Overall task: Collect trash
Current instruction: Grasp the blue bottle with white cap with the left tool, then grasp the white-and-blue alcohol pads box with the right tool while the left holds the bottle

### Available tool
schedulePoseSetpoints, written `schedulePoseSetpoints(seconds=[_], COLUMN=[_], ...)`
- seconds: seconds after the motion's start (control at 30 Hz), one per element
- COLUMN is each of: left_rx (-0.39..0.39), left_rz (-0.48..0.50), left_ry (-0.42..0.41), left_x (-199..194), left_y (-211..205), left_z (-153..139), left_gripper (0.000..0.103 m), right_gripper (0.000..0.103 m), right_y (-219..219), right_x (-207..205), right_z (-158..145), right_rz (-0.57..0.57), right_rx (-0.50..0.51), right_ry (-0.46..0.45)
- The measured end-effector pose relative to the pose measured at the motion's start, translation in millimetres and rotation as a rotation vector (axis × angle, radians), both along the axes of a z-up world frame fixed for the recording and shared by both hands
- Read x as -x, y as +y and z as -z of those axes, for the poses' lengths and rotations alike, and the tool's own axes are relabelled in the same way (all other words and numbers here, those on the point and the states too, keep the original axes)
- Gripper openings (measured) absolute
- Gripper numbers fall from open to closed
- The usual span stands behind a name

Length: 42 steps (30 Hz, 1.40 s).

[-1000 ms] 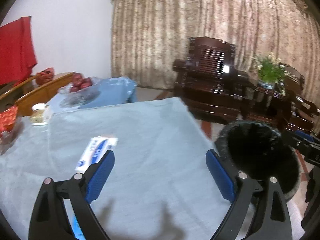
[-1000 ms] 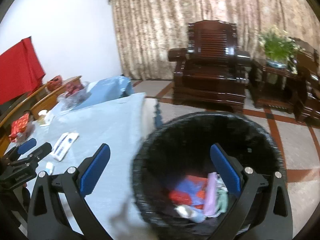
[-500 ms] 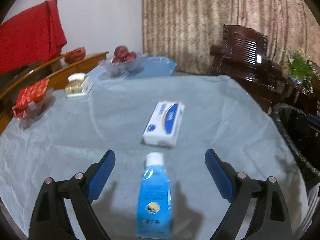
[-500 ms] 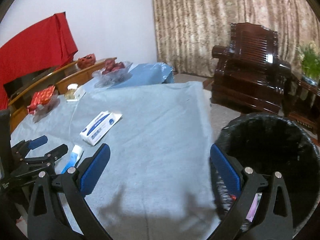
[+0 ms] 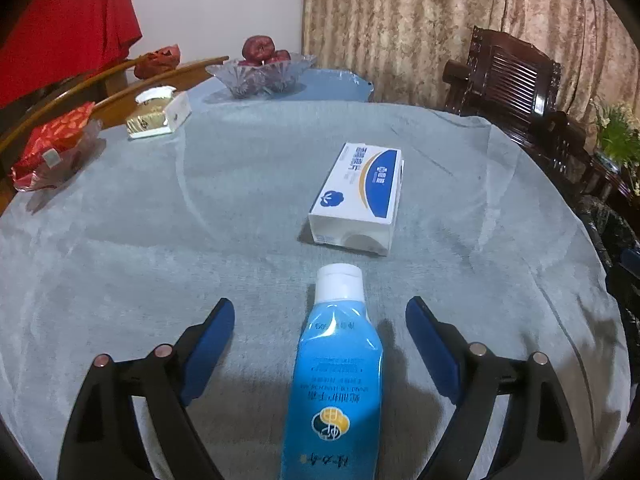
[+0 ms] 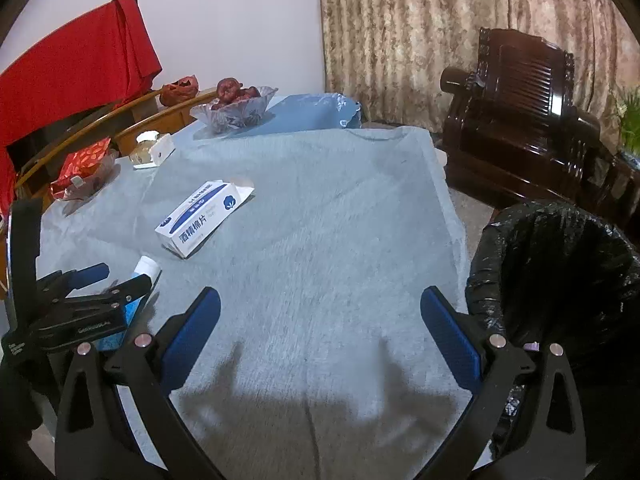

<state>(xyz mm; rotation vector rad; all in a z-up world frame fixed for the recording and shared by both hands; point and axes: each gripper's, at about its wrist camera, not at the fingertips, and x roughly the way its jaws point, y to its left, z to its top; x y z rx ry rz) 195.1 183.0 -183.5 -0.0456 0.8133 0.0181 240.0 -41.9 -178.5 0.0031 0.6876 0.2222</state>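
Observation:
A blue tube with a white cap [image 5: 336,380] lies flat on the grey-blue tablecloth [image 5: 160,240], cap pointing away. My left gripper [image 5: 320,320] is open, its fingers on either side of the tube without touching it. A white and blue box [image 5: 360,196] lies just beyond the cap; it also shows in the right wrist view [image 6: 202,216]. My right gripper [image 6: 320,308] is open and empty above the near table edge. A black-lined trash bin [image 6: 560,280] stands right of the table. The left gripper [image 6: 88,284] shows over the tube's cap [image 6: 147,267].
A glass bowl of red fruit [image 5: 262,70], a tissue box [image 5: 158,114] and a red wrapped packet [image 5: 52,146] sit at the table's far left. A dark wooden armchair [image 6: 528,120] and a potted plant [image 5: 618,140] stand to the right. Curtains hang behind.
My left gripper has swung left from the bin side and closed in on the blue tube, which now lies between its fingers. My right gripper has swung from over the bin to over the table.

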Motion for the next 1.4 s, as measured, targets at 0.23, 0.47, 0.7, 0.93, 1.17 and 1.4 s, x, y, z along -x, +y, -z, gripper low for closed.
schedulePoseSetpoints(seconds=[0.23,0.47,0.7,0.93,1.17,1.4], left_rx=[0.038,0.046,0.096,0.07,0.042,0.032], left_rz=[-0.01,0.005,0.008,-0.023,-0.09,-0.137], left_ry=[0.067,0.081,0.063,0.041,0.008,0.005], left_x=[-13,-16,-15,-7,-3,-10], left_y=[3,-2,0,18,61,99], left_z=[10,12,10,-2,-15,-13], left_gripper=[0.073,0.055,0.037,0.036,0.036,0.036], right_gripper=[0.097,0.097,0.097,0.097,0.097,0.097], right_y=[3,7,11,31,81,134], right_x=[-6,-10,-11,-24,-50,-78], right_z=[7,10,11,6,6,12], right_rz=[-0.006,-0.012,-0.018,-0.036,-0.07,-0.083], right_rx=[0.003,0.013,0.024,0.014,-0.001,0.031], right_ry=[0.014,0.027,0.026,0.017,0.017,0.029])
